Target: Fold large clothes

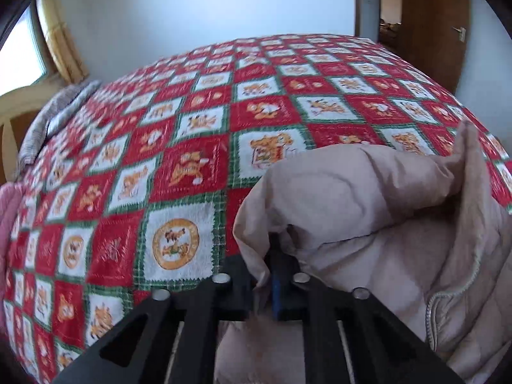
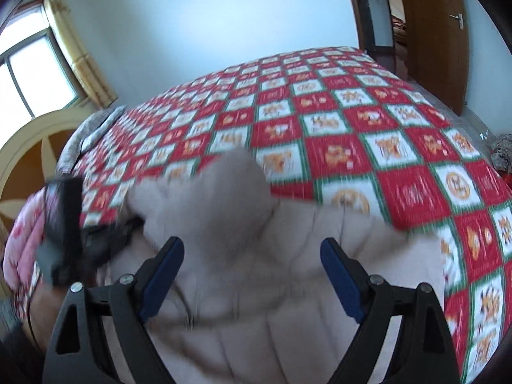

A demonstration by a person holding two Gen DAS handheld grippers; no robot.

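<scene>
Left gripper (image 1: 272,275) pinching beige jacket (image 1: 368,198) fold over checked bedspread (image 1: 179,166); right gripper (image 2: 252,275) gaping wide above jacket, left gripper showing blurred only here.

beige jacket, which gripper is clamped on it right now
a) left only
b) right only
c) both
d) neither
a: the left gripper is shut on a fold of the beige jacket, while the right gripper hangs above it with its jaws wide apart and nothing between them.
</scene>
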